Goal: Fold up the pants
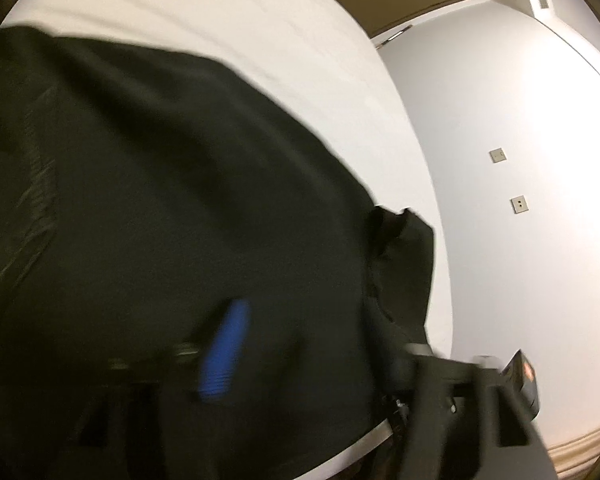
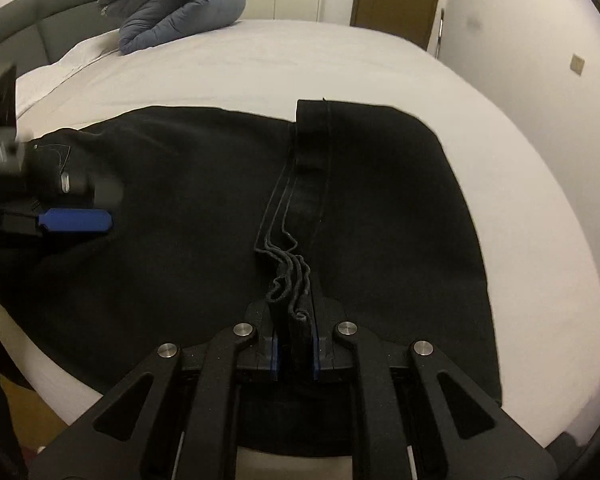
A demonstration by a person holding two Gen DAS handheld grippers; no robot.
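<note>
Between the right gripper point(image 2: 296, 322) fingers sits bunched black pants point(image 2: 204, 208) fabric, clamped; left gripper point(image 2: 76, 220) state unclear.

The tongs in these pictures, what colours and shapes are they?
The right tongs are matte black, with long bars that have triangle-shaped holes, round silver bolts at the joints, and thin blue strips on the inner pads. The left tongs look black too, with a bright blue fingertip and a grey, ribbed block behind it. They are blurry, so finer markings cannot be made out.

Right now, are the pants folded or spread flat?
Folded: the pants show stacked layered edges at the right gripper, whose jaws pinch them.
</note>
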